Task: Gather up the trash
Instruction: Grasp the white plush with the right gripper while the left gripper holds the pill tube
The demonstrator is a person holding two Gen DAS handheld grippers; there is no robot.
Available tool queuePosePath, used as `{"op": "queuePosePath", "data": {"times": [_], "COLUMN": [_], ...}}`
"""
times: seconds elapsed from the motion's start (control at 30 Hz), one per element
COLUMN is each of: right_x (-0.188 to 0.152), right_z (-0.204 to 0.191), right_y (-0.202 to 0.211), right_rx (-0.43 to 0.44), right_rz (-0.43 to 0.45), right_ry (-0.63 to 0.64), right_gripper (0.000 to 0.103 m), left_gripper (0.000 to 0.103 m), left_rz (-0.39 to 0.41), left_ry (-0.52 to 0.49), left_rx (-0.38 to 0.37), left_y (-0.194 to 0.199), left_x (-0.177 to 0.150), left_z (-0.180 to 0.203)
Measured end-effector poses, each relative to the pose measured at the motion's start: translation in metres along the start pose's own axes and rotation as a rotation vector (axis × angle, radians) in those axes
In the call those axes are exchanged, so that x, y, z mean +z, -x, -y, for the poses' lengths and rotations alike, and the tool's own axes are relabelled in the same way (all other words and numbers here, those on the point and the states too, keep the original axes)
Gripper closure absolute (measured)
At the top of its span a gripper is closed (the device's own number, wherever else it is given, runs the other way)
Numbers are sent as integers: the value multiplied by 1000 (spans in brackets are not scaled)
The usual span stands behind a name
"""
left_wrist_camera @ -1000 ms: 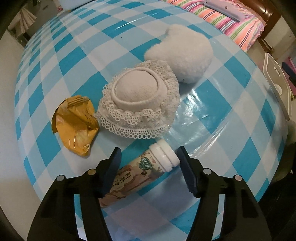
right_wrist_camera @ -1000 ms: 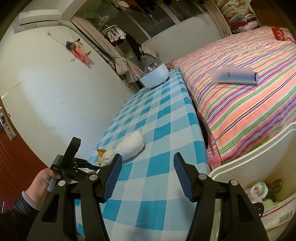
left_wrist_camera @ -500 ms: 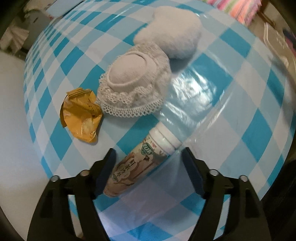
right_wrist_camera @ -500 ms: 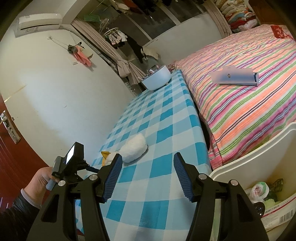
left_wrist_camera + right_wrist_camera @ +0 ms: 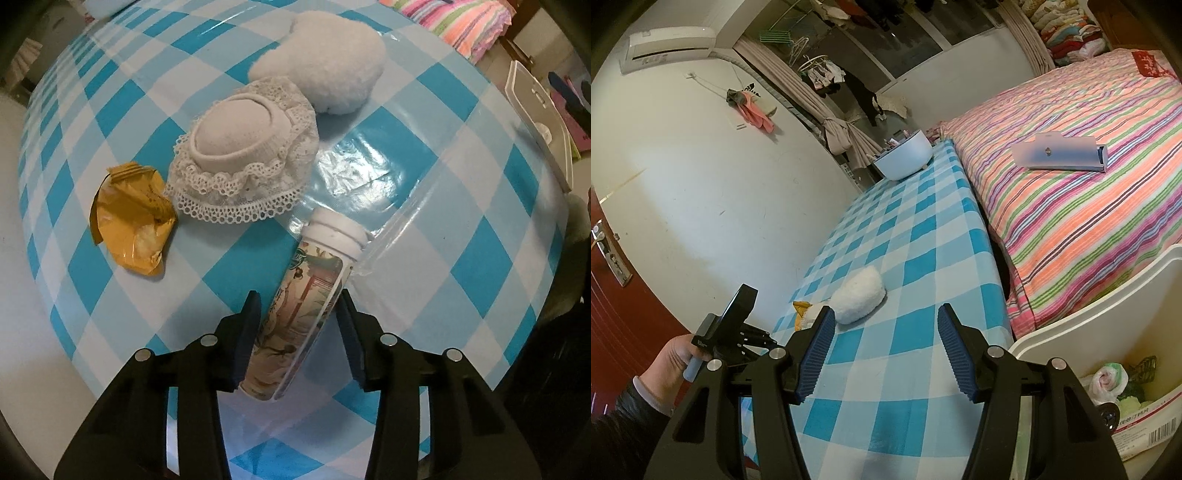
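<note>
A small bottle (image 5: pixel 306 306) with a white cap and a picture label lies on the blue checked tablecloth (image 5: pixel 480 266). My left gripper (image 5: pixel 299 325) is shut on its body, a pad against each side. A crumpled yellow wrapper (image 5: pixel 129 221) lies to the left of it; the same wrapper (image 5: pixel 800 308) peeks out in the right wrist view. My right gripper (image 5: pixel 886 350) hangs open and empty above the table's near end. The white trash bin (image 5: pixel 1089 306) stands at the lower right, holding bagged trash (image 5: pixel 1108 380).
A lacy white cloth cap (image 5: pixel 243 162) and a fluffy white pad (image 5: pixel 325 70) lie just beyond the bottle. A pale bowl (image 5: pixel 905 155) sits at the table's far end. A striped bed (image 5: pixel 1071 221) runs along the right. A hand (image 5: pixel 676 354) holds the left gripper.
The left gripper's fingers have narrowed from wide apart onto the bottle, and the bottle has swung more in line with them. The right gripper has barely moved.
</note>
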State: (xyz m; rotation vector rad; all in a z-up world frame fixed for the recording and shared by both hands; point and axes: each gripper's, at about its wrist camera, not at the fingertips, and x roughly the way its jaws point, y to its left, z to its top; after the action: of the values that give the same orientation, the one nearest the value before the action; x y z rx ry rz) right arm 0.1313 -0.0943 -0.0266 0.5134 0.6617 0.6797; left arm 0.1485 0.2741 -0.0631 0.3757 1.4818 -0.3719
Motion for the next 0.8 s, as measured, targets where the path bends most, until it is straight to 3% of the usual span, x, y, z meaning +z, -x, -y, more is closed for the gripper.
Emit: {"op": "queuePosePath", "data": {"times": [0.2, 0.57, 0.8], "right_x": [0, -4, 1], "right_z": [-4, -35, -55], "right_y": [-1, -35, -83], "right_rx": [-1, -5, -22], "right_rz": [0, -51, -135], "right_ry": [13, 110, 196], "right_gripper": [47, 47, 47], "left_gripper": [66, 73, 74], "left_rz": [73, 361, 515], "left_ry": [108, 361, 569], "left_rx": [6, 2, -23], "left_y": [5, 24, 12], "left_x": [-10, -72, -72], "left_z": [-9, -25, -8]}}
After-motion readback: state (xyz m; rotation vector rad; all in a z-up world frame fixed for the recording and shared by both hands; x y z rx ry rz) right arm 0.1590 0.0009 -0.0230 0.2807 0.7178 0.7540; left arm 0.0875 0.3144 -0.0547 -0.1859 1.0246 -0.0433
